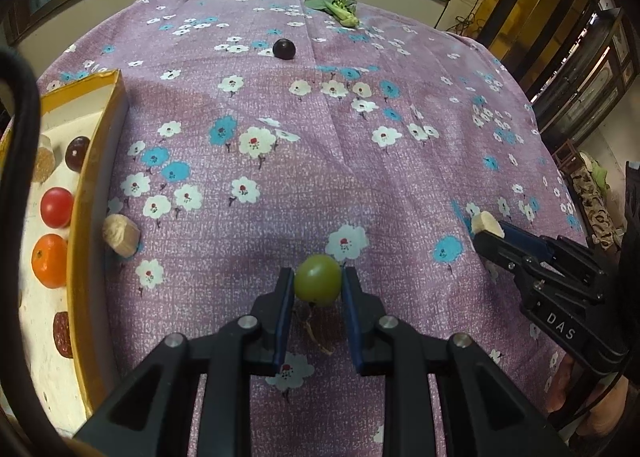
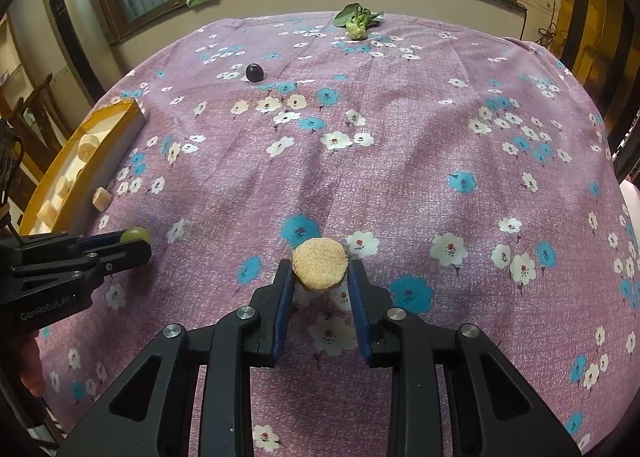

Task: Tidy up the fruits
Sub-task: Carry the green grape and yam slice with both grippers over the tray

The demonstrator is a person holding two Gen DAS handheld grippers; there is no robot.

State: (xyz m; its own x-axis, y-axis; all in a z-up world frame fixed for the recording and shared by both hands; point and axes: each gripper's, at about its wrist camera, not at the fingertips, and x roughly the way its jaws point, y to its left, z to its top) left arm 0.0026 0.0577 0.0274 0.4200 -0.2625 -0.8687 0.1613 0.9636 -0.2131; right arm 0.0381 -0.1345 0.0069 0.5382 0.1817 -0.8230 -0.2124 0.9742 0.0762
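My left gripper [image 1: 318, 284] is shut on a green grape [image 1: 318, 285], held just above the flowered purple cloth. My right gripper [image 2: 320, 267] is shut on a round tan slice [image 2: 319, 263], which looks like banana. The left wrist view shows that right gripper [image 1: 486, 231] at the right edge with the pale slice [image 1: 487, 223] at its tip. In the right wrist view the left gripper [image 2: 138, 239] sits at the left with the grape [image 2: 136, 235]. A yellow-rimmed tray [image 1: 82, 217] at the left holds a tomato [image 1: 57, 207], an orange [image 1: 49, 261], a dark plum [image 1: 77, 153] and tan slices.
A dark plum [image 1: 284, 49] lies on the cloth at the far middle. A leafy green vegetable [image 1: 334, 5] rests near the table's far edge. One tan slice [image 1: 120, 235] lies on the cloth against the tray's outer wall. Windows and a wall stand beyond the table.
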